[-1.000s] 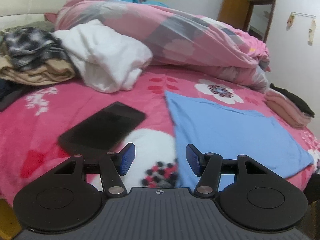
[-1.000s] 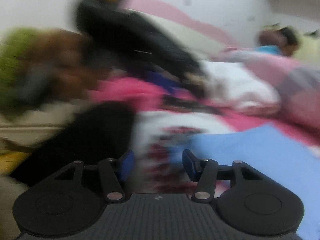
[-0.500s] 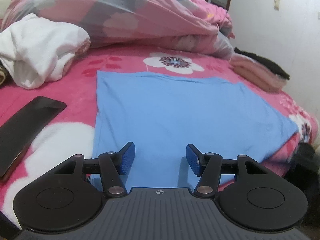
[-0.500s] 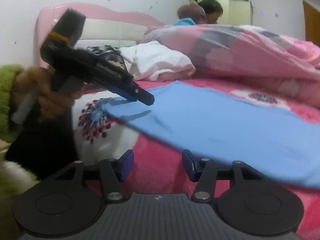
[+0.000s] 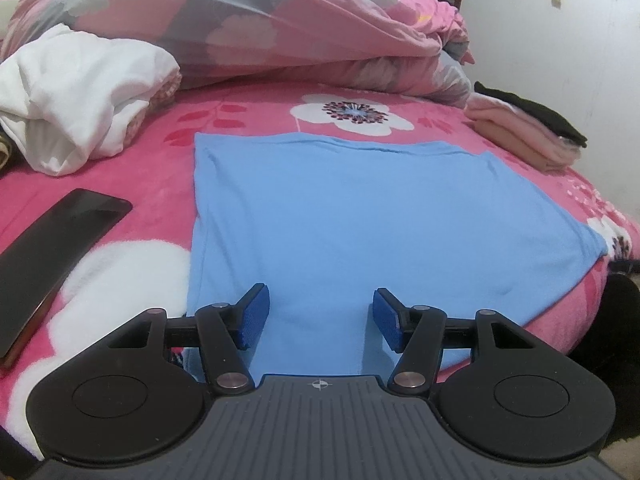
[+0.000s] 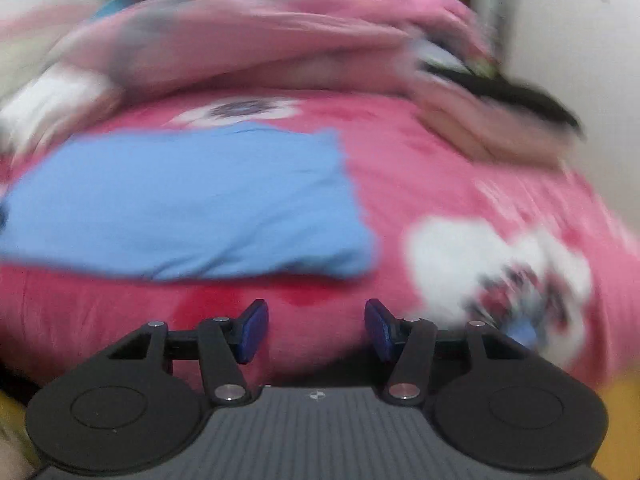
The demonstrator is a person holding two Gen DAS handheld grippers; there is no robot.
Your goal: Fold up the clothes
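Blue garment (image 5: 360,220) is laid flat on bed (image 5: 132,168), long axis crosswise (left view). Left gripper (image 5: 319,317) and right gripper (image 6: 316,330) fingers are held apart, empty.

A shirt (image 5: 360,216) lies flat on the bed (image 5: 152,168), phone (image 5: 52,256) to its left.

Light blue garment (image 5: 360,216), spread flat and smooth, near edge of pink floral bedspread (image 5: 248,116)
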